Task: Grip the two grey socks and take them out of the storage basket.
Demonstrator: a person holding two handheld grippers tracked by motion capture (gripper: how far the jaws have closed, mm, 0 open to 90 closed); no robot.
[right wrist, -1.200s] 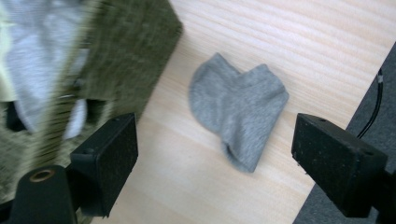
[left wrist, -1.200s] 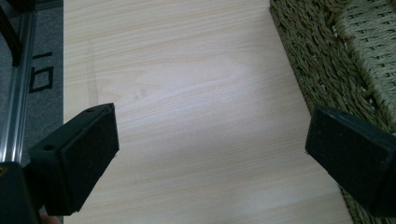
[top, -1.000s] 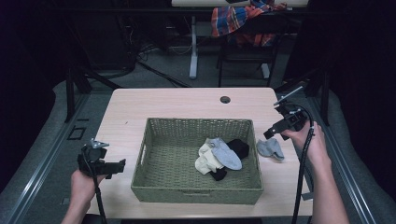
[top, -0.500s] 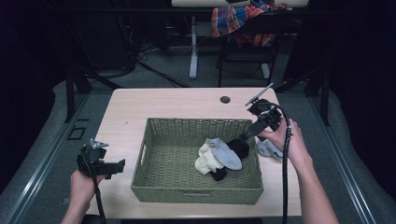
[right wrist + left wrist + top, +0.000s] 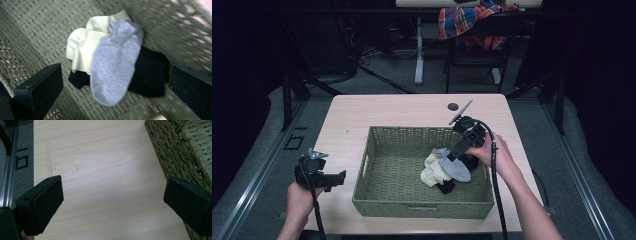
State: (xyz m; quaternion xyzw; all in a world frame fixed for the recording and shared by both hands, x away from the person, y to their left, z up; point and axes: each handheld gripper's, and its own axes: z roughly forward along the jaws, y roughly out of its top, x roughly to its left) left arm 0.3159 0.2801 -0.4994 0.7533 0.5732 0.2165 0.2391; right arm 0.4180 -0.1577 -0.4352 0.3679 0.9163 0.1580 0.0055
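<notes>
One grey sock [image 5: 116, 62] in basket [image 5: 377, 150], just beyond wide-open, empty right gripper [image 5: 455, 156].

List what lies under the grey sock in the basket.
The grey sock lies on cream socks and a black garment in the basket; anything beneath those stays covered.

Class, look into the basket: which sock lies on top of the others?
The grey sock: it lies across the cream socks and the black one.
</notes>
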